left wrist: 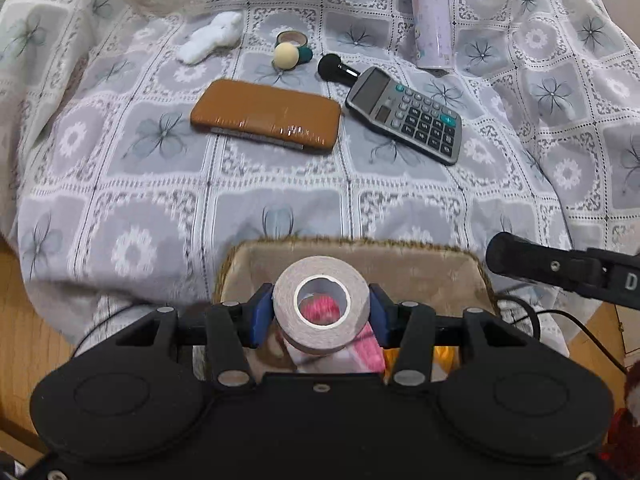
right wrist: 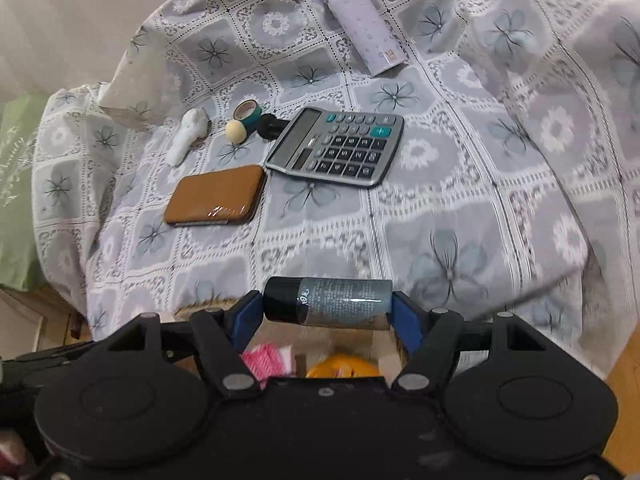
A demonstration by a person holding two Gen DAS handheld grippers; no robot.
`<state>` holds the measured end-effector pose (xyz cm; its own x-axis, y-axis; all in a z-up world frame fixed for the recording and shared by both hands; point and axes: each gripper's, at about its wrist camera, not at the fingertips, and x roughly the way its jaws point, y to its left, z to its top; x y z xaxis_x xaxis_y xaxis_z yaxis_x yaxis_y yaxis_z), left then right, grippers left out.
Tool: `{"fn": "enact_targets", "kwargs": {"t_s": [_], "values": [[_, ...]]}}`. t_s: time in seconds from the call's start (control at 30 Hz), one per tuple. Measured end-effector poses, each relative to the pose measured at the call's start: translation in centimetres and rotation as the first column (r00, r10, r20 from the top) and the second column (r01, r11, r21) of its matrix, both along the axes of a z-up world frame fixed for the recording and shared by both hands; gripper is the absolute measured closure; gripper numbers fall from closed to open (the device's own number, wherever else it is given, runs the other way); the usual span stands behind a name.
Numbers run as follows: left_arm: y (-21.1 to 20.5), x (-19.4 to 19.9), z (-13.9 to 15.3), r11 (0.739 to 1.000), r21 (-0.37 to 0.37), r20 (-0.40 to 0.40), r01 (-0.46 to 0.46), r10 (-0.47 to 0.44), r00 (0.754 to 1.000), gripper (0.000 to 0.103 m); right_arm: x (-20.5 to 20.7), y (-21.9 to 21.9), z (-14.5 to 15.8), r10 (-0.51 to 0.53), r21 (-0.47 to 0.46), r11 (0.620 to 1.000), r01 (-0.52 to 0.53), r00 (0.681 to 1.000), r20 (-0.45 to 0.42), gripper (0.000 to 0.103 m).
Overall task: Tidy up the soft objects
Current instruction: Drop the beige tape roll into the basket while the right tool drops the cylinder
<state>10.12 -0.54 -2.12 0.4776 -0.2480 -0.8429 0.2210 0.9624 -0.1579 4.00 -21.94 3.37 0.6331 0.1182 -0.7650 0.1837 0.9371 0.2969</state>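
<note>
Currently, left gripper (left wrist: 321, 309) jaws clamp one tape roll (left wrist: 321, 303) above the basket (left wrist: 476, 270); right gripper (right wrist: 327, 307) jaws clamp one horizontal tube (right wrist: 328, 306).

Hard odds and ends on a flowered tablecloth

A grey calculator (right wrist: 335, 147) lies beside a brown case (right wrist: 216, 195), well apart from a lilac bottle (right wrist: 361, 20) lying on its side. A small tape ring (right wrist: 247, 112) sits behind a cream ball (right wrist: 235, 131), with a black brush (left wrist: 335, 68) poking out from behind the calculator, all on the tablecloth (right wrist: 460, 200).
</note>
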Motion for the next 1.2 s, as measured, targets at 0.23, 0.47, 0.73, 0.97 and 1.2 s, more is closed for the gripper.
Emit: {"fn": "enact_targets", "kwargs": {"t_s": [0.23, 0.47, 0.73, 0.97, 1.2], "values": [[0.6, -2.6, -0.2, 0.999, 0.012, 0.021, -0.032, 0.031, 0.999, 0.055, -4.6, 1.2, 0.0, 0.005, 0.017, 1.000, -0.006, 1.000, 0.020, 0.034], [1.3, -3.1, 0.0, 0.996, 0.011, 0.047, -0.084, 0.083, 0.995, 0.055, -8.3, 2.4, 0.7, 0.020, -0.003, 1.000, -0.020, 0.999, 0.050, 0.034], [1.1, -3.3, -0.7, 0.995, 0.015, 0.029, -0.100, 0.100, 0.995, 0.038, -9.1, 2.8, -0.1, 0.028, -0.042, 0.999, -0.027, 1.000, 0.014, 0.034], [1.1, -3.8, -0.7, 0.994, 0.018, 0.030, -0.108, 0.107, 0.994, 0.036, -9.0, 2.6, -1.2, 0.036, -0.025, 0.999, -0.037, 0.999, -0.041, 0.034], [1.3, -4.1, -1.2, 0.993, 0.023, 0.007, -0.115, 0.115, 0.993, 0.036, -8.7, 2.7, -1.6, 0.046, -0.028, 0.998, -0.048, 0.995, -0.083, 0.032]]}}
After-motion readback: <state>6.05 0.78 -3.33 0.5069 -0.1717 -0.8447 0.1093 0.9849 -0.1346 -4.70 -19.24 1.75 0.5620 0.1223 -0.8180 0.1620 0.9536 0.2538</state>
